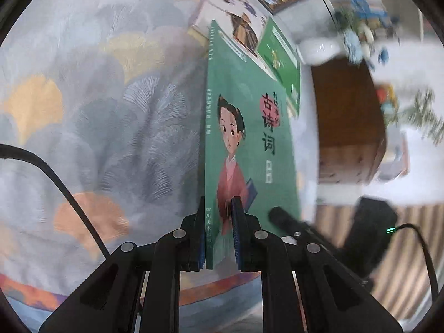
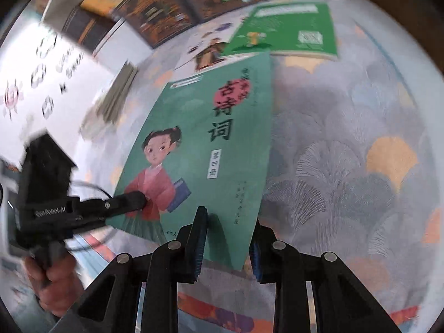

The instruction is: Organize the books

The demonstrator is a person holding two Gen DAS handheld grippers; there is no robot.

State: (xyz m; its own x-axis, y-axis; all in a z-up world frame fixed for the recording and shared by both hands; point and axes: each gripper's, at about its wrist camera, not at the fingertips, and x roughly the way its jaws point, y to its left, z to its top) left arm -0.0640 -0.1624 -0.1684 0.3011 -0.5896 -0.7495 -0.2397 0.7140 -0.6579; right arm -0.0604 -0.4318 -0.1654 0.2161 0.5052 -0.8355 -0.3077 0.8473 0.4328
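two claws pinch one teal book: left claw at its spine, right claw at its bottom edge, long axis pointing away.

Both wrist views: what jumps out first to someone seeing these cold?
The green book with a cartoon girl in a pink robe on its cover, held up off the fan-patterned cloth in the middle of both views. Both hand-held grippers are shut on its lower edge: the left hand-held gripper near the spine, the right hand-held gripper at the opposite corner. Behind it, more books lie flat on the cloth.
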